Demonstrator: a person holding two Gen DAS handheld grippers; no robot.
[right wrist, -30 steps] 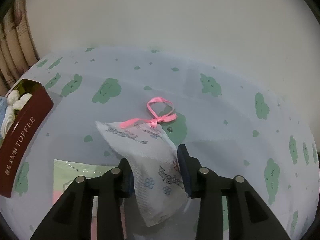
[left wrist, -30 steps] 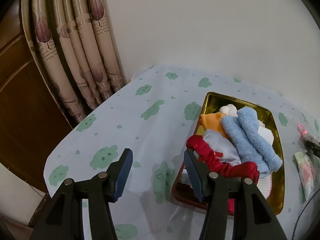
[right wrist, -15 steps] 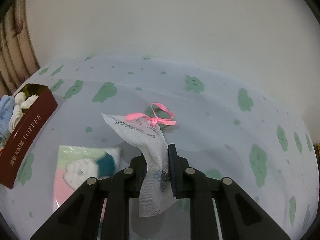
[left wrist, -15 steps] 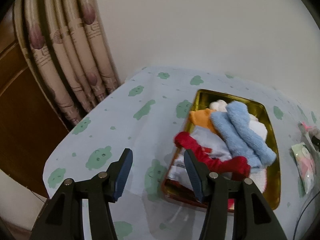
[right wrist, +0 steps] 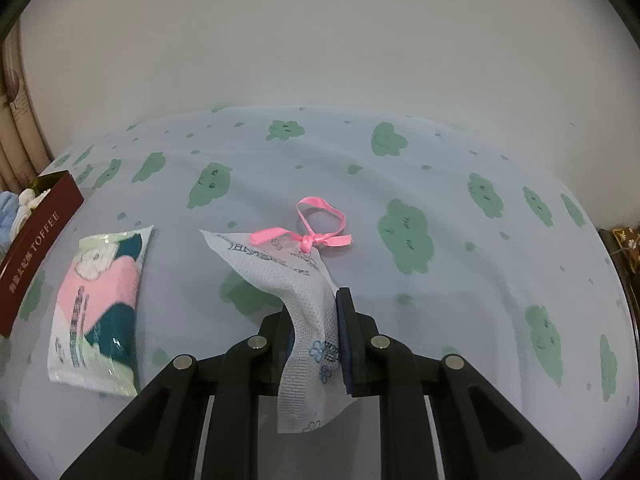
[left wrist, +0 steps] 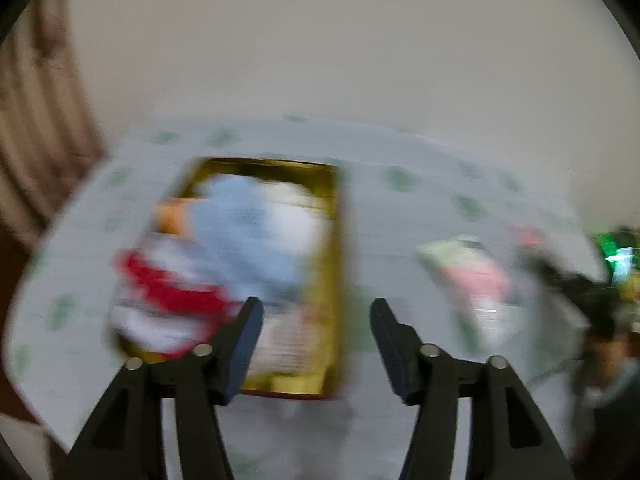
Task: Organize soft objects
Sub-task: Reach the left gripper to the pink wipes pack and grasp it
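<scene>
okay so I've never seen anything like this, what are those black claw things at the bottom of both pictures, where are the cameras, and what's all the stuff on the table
The claws are two-finger grippers that a person holds, one per hand. Each carries a wide-angle camera looking along its fingers, so each picture is one gripper's own view.

The right gripper is shut on a white mesh pouch tied with a pink ribbon. Beside it on the cloud-print tablecloth lies a plastic-wrapped packet, and at the left edge a dark red toffee tin.

The left gripper holds nothing, and its jaws are opening. Its picture is blurred, but shows the tin's gold inside filled with folded cloths.
</scene>
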